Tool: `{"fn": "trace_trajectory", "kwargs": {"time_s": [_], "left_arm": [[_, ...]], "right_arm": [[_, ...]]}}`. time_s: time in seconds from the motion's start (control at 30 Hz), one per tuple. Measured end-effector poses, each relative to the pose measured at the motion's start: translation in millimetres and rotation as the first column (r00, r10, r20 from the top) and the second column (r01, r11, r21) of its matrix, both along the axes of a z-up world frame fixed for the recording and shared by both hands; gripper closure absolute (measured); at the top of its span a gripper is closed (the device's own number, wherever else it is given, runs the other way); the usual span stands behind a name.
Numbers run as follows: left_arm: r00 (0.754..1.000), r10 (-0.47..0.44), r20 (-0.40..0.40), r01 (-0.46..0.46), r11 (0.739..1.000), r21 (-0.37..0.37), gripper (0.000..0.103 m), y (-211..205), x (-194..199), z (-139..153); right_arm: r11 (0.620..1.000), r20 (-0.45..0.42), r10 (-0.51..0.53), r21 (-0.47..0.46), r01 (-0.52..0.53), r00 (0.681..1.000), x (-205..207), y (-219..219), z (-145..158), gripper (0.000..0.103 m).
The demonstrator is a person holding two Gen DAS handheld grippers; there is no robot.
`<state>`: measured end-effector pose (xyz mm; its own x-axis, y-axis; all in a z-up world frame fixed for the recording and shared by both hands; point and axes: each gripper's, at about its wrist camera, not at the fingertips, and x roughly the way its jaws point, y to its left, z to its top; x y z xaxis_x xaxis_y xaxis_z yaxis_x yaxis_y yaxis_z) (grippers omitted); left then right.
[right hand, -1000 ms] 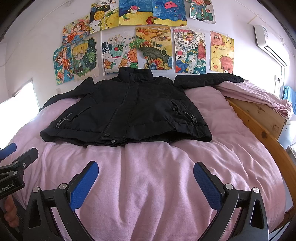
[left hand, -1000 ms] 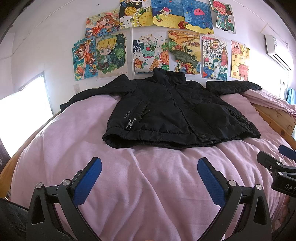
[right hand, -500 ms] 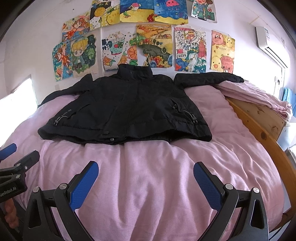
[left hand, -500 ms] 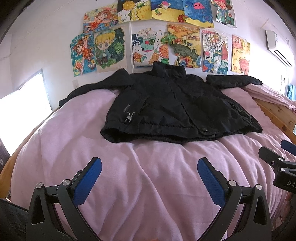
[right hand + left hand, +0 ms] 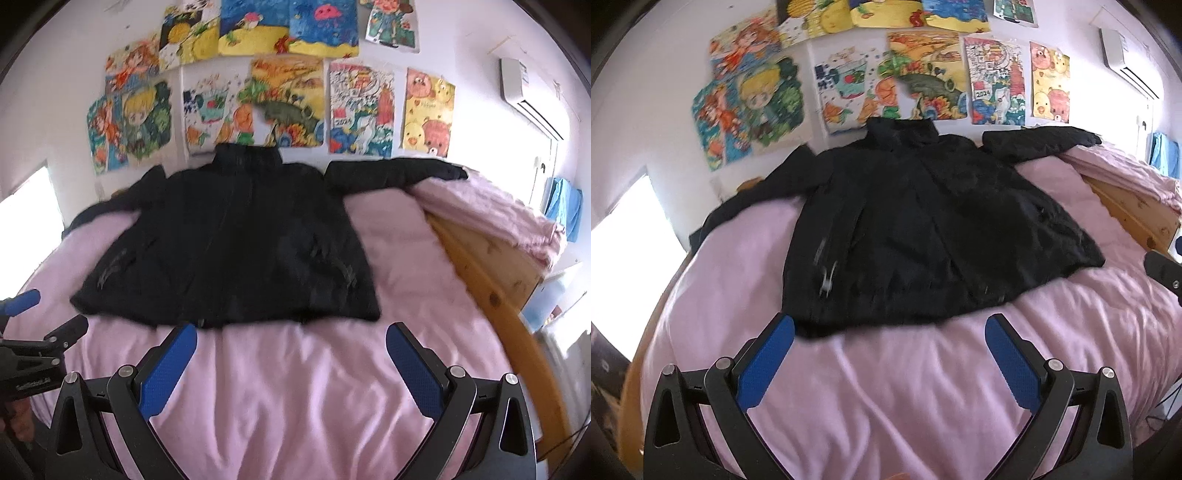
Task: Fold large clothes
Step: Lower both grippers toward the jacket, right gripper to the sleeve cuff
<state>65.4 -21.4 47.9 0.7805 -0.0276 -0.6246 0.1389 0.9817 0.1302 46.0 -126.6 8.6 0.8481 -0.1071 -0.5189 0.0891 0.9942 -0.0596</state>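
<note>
A black padded jacket [image 5: 923,229] lies flat, front up, on the pink bed sheet [image 5: 886,387], collar toward the wall and both sleeves spread out. It also shows in the right wrist view [image 5: 236,243]. My left gripper [image 5: 889,332] is open and empty, just short of the jacket's hem near its left corner. My right gripper [image 5: 291,341] is open and empty, just short of the hem's middle and right part. The left gripper's tip shows at the left edge of the right wrist view [image 5: 44,332].
A wooden bed rail [image 5: 491,295] runs along the right side, with a folded pink blanket [image 5: 491,210] beyond it. Colourful drawings [image 5: 886,74] cover the wall behind the bed. An air conditioner [image 5: 528,92] hangs at the upper right. A bright window [image 5: 624,240] is at the left.
Both grippers have moved forward over the bed toward the jacket's hem, so the jacket looks larger and closer. Both stay open. The jacket has not moved.
</note>
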Motion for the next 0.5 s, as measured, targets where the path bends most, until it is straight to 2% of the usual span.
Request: {"fn": "trace_trajectory", "kwargs": {"time_s": [0.1,0.27,0.37,0.5], "left_arm": [[1.000,-0.002,-0.005,0.002,1.000,-0.005,0.001,-4.9,21.4,24.5],[1.000,0.004,0.022,-0.005,0.999,0.038,0.001,-17.6,51.5,58.5],[1.000,0.006,-0.013,-0.005,0.999,0.037,0.001,-25.5,71.9,67.7],[0.994,0.018,-0.105,-0.011,0.998,0.066,0.001,-37.9,112.6,67.9]], "right_arm": [[0.999,-0.030,-0.017,0.032,0.018,0.999,15.0,-20.9,21.7,0.000],[0.998,-0.081,-0.035,0.040,0.038,0.996,43.8,-52.8,55.6,0.000],[0.997,-0.136,-0.024,0.072,0.034,0.990,65.6,-69.6,71.8,0.000],[0.999,-0.173,-0.033,0.027,0.038,0.984,99.3,-88.1,89.1,0.000]]}}
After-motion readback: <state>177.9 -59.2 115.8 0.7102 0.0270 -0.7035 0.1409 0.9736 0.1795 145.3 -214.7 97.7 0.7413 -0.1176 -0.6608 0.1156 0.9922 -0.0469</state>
